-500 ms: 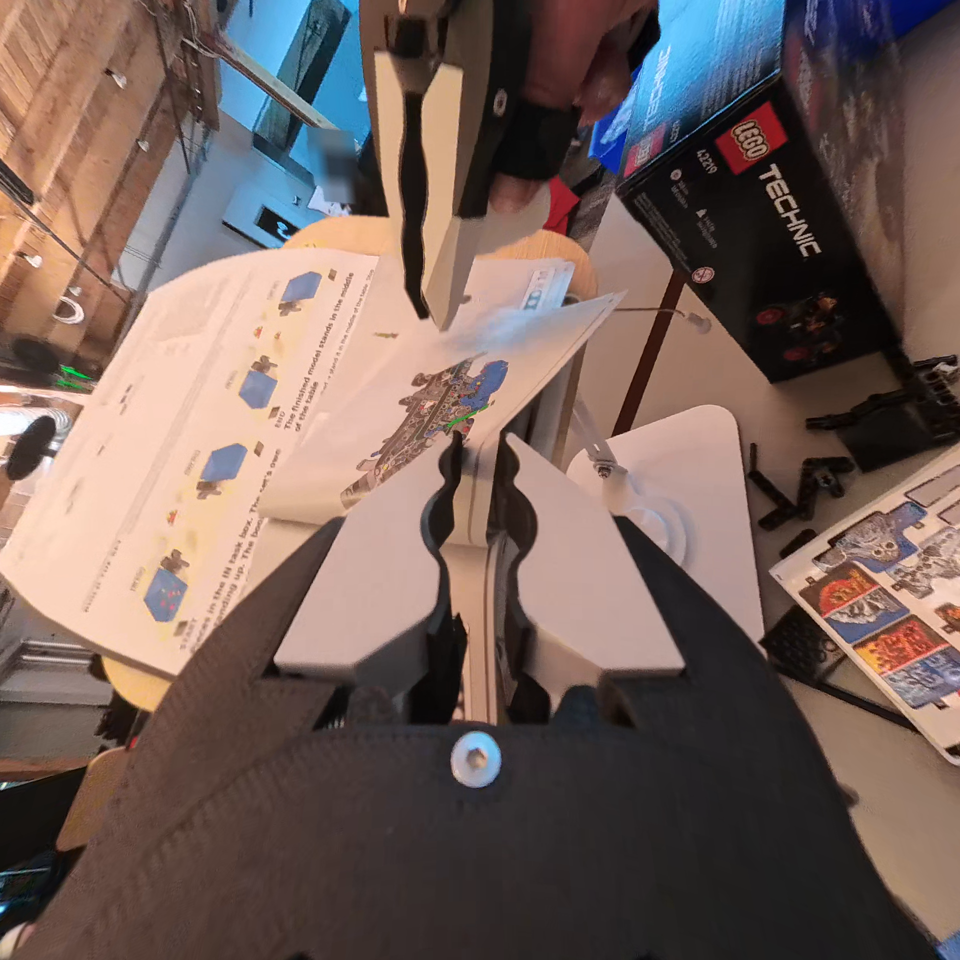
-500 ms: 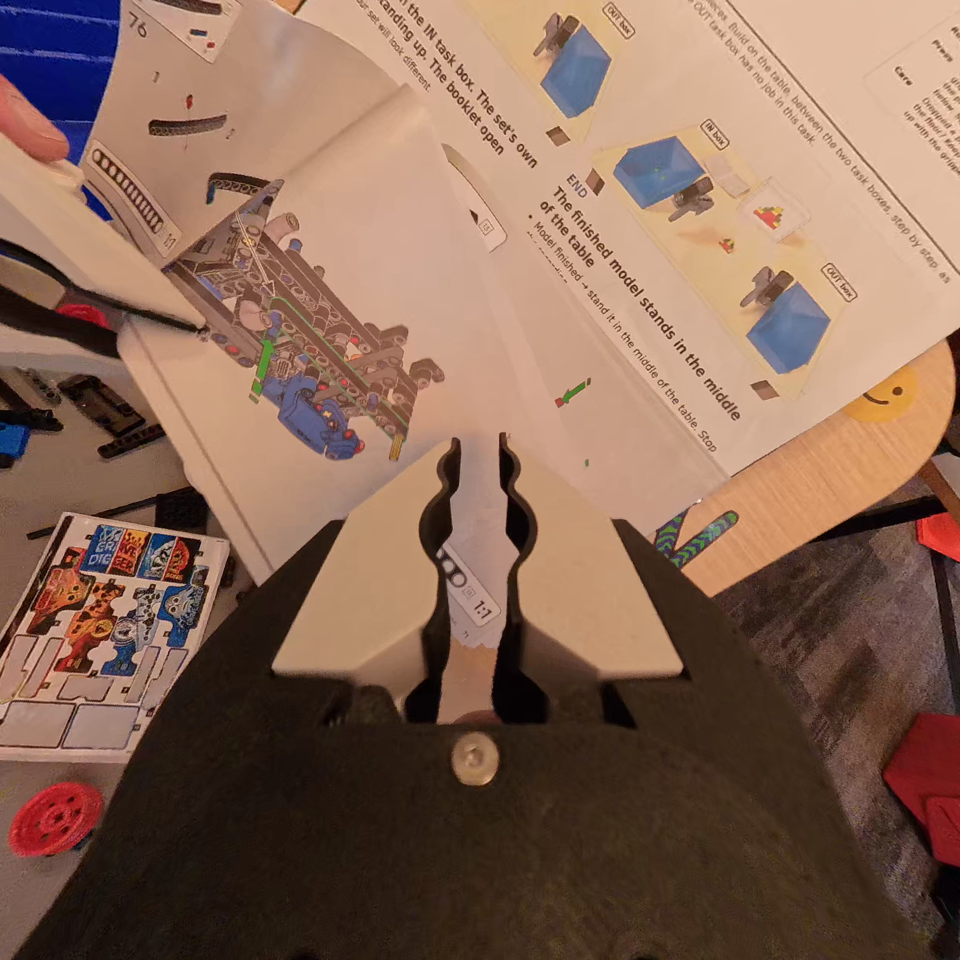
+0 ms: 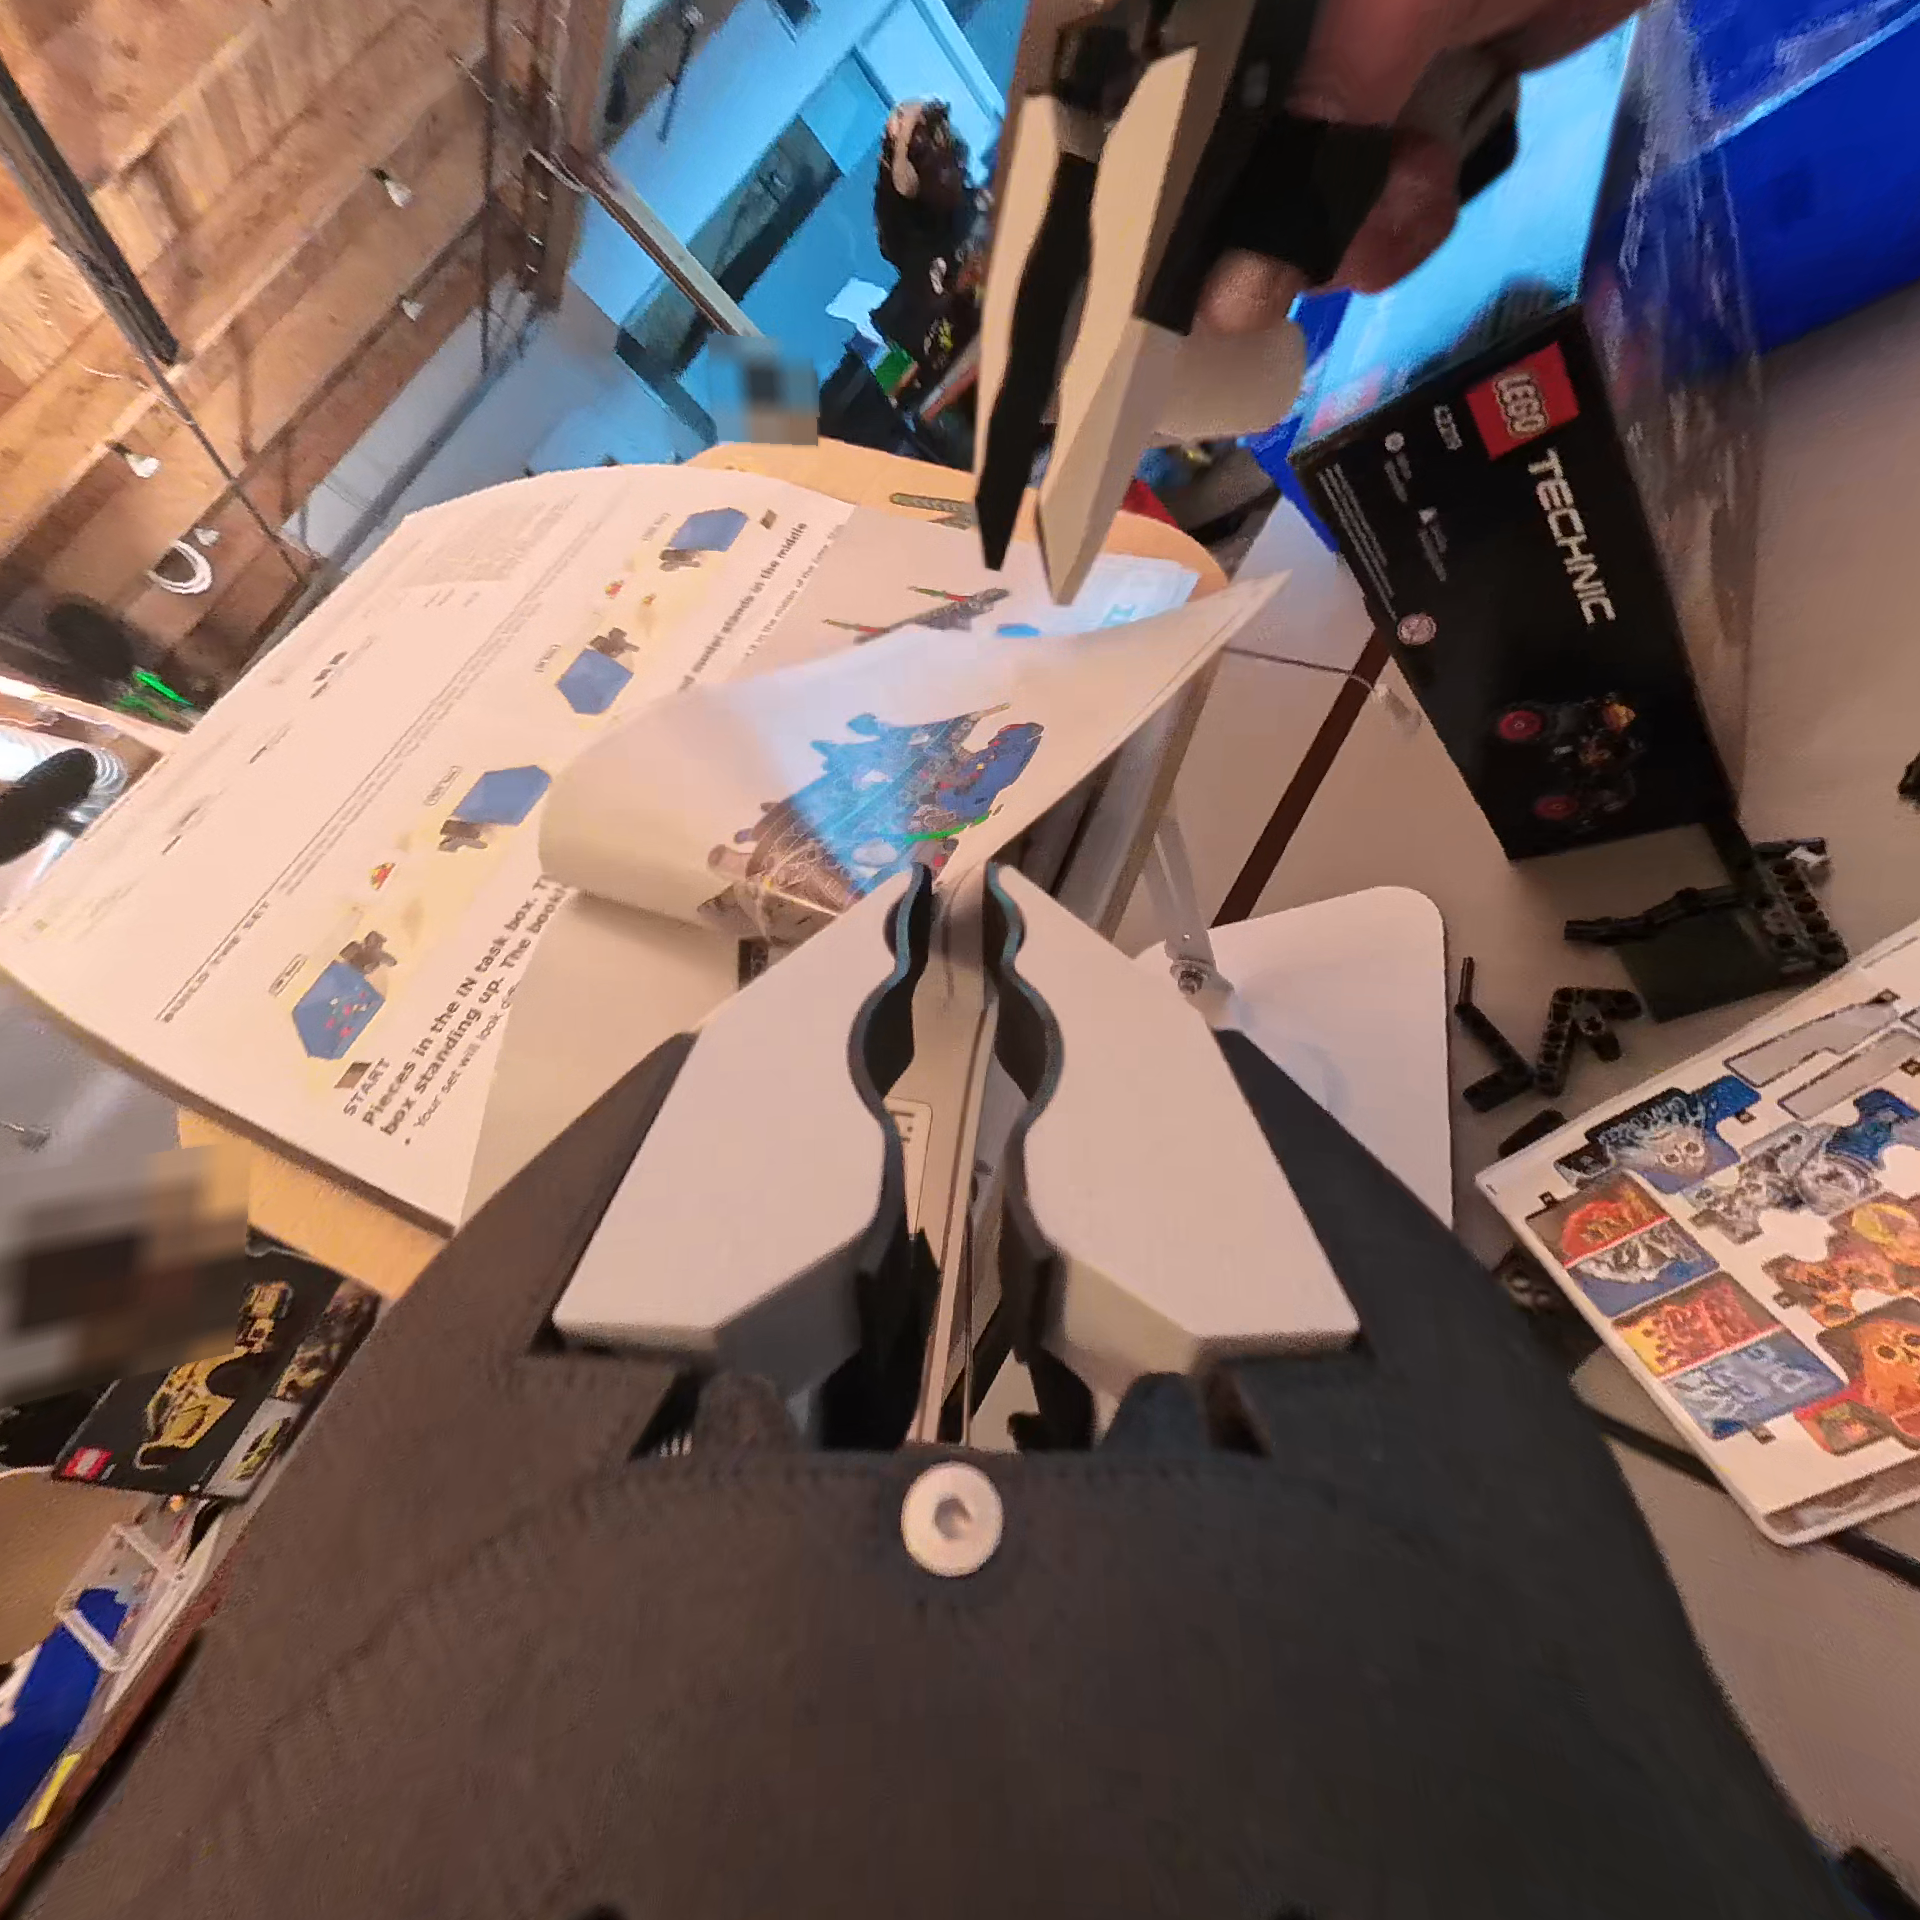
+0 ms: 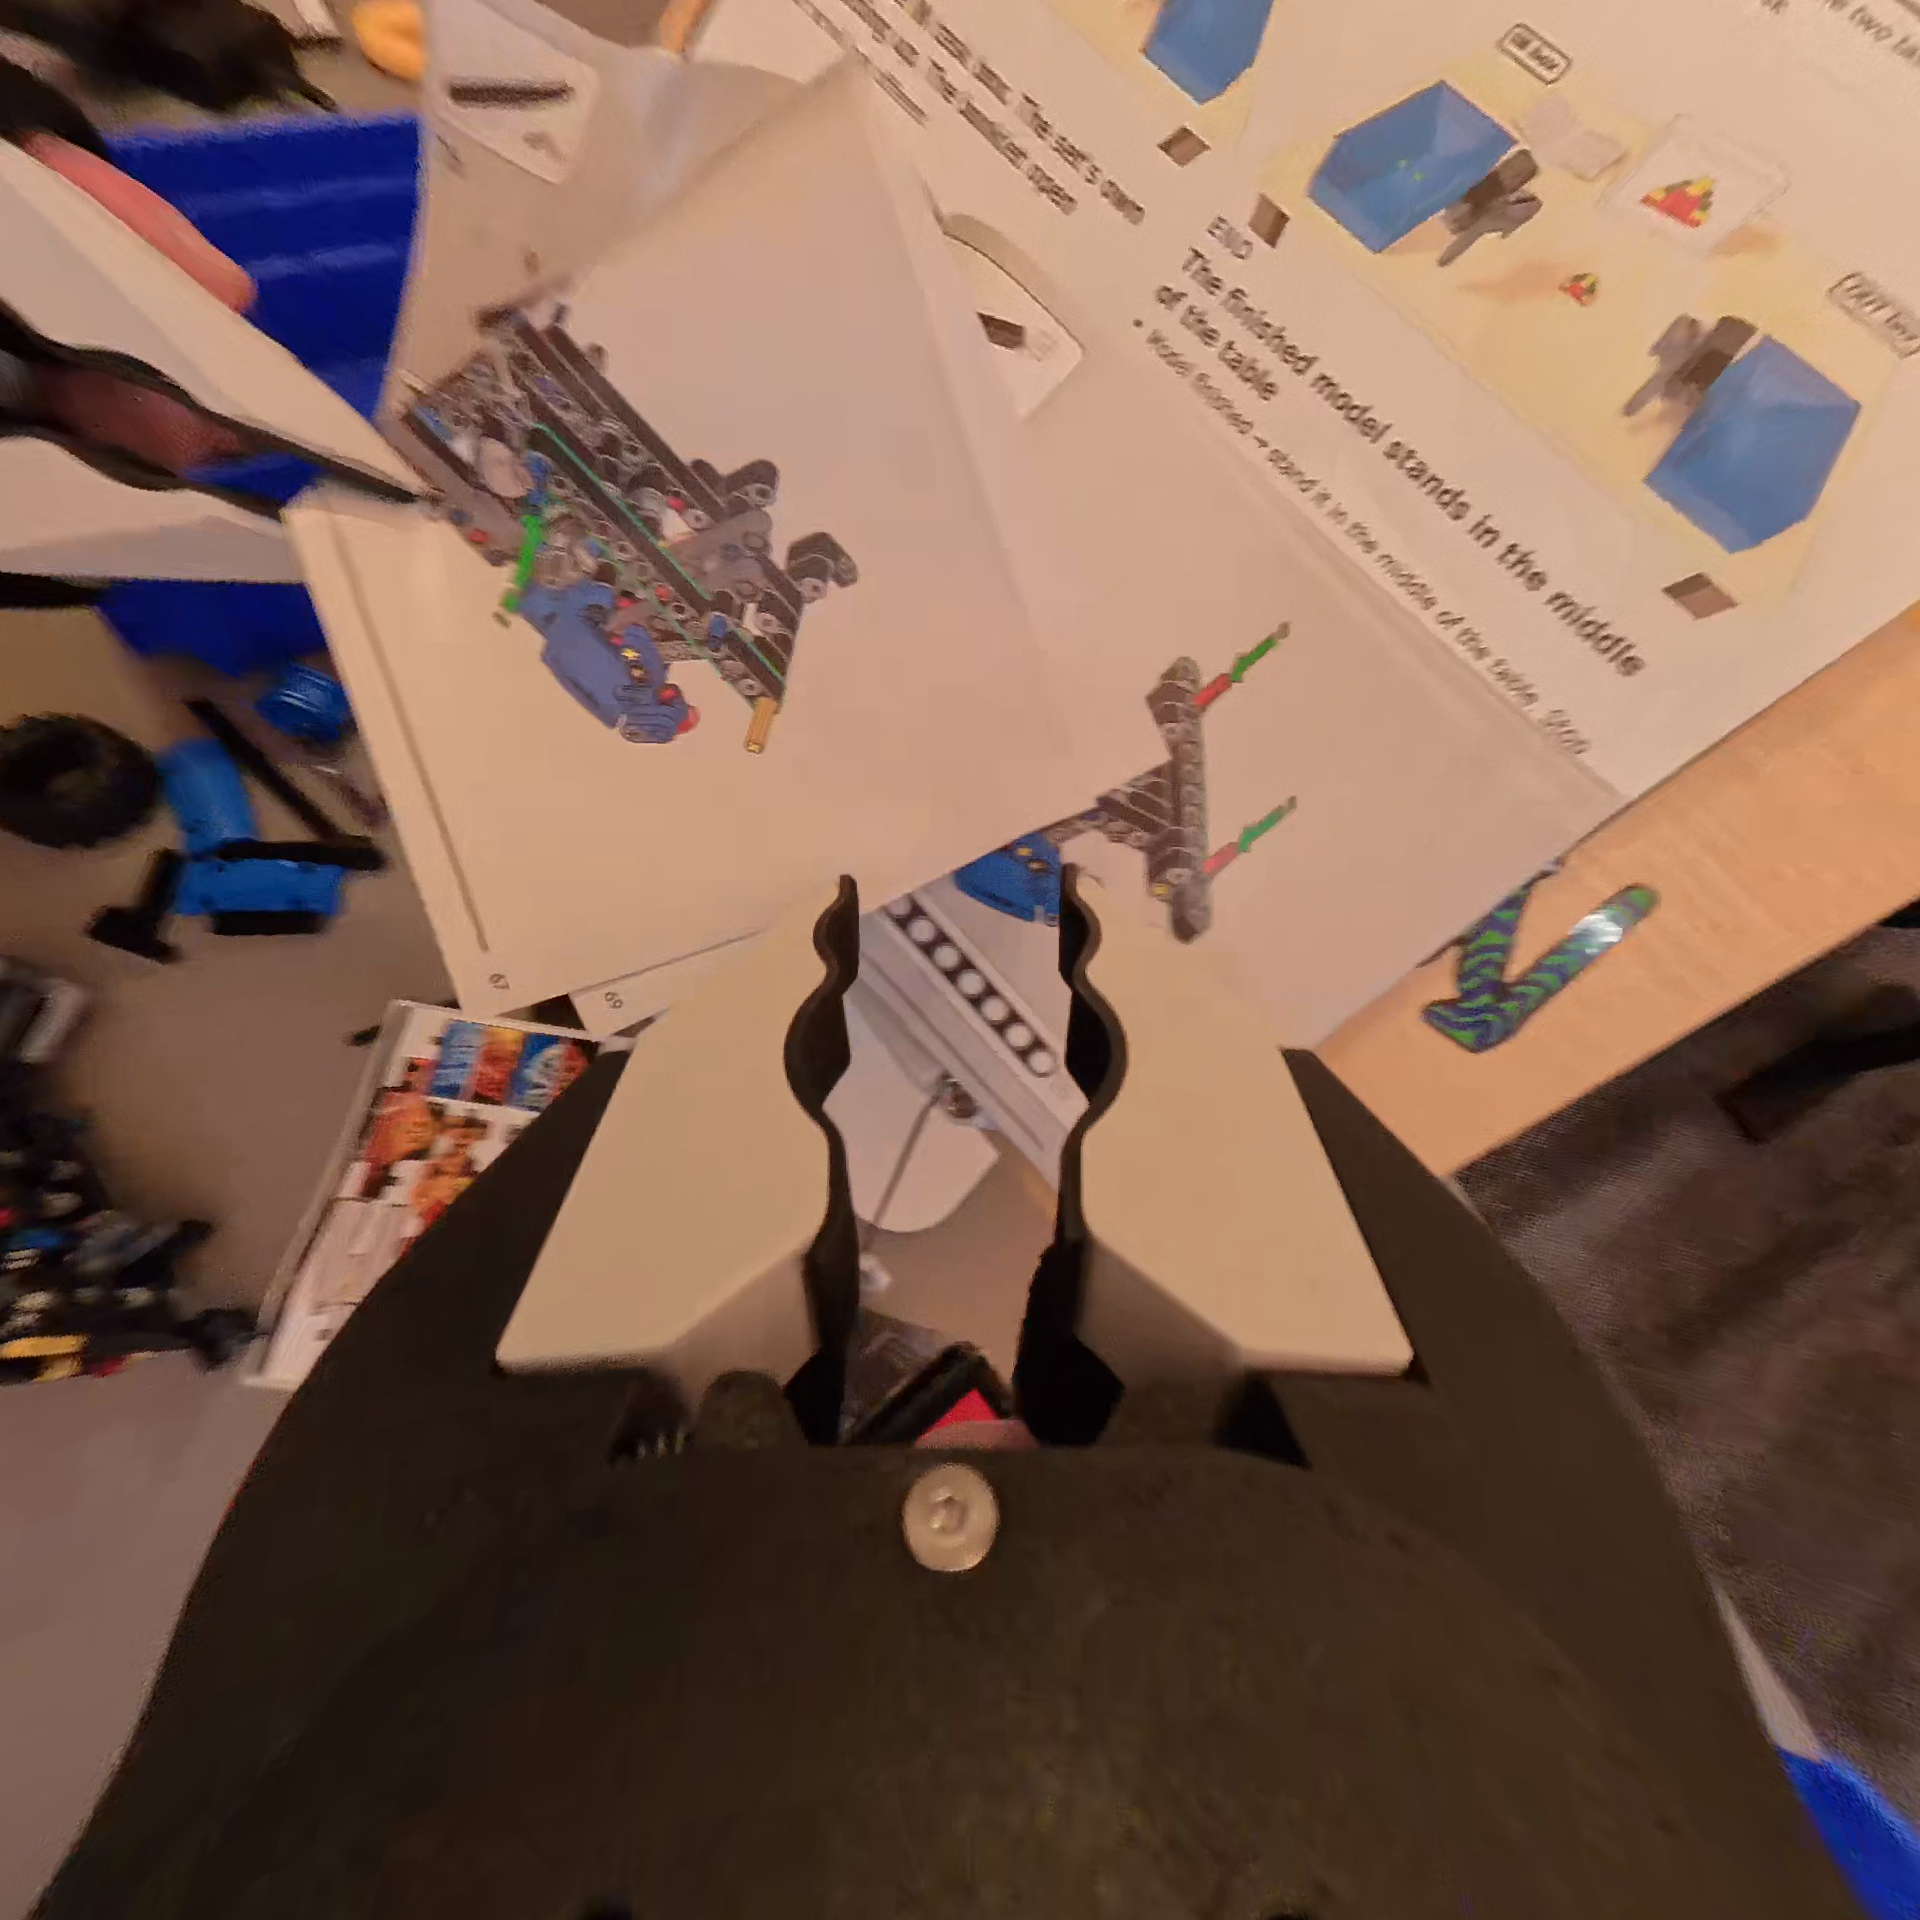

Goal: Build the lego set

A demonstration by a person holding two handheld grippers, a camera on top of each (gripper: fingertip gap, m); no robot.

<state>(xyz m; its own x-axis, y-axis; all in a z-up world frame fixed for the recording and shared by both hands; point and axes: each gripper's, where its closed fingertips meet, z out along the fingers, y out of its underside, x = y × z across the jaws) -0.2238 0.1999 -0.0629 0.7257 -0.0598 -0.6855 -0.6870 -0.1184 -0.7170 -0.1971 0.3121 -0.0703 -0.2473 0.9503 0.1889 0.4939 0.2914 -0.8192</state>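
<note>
- The left gripper point(image 3: 951, 914) pinches a page edge of the booklet point(image 4: 727, 644) at frame centre, as it did 0.5 s ago.
- The right gripper point(image 4: 956, 904), which was nearly closed on the page, is now spread apart and empty.
- The freed page point(image 3: 831, 748) curls over the instruction sheet point(image 3: 343, 790).
- The sticker sheet point(image 3: 1745, 1247) lies at lower right.

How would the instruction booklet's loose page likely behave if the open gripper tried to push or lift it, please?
Probably floppy: the loose page already curls over while the left gripper pinches its edge. It looks thin and light, so a push from the open right gripper would likely bend it rather than slide the booklet.
</note>
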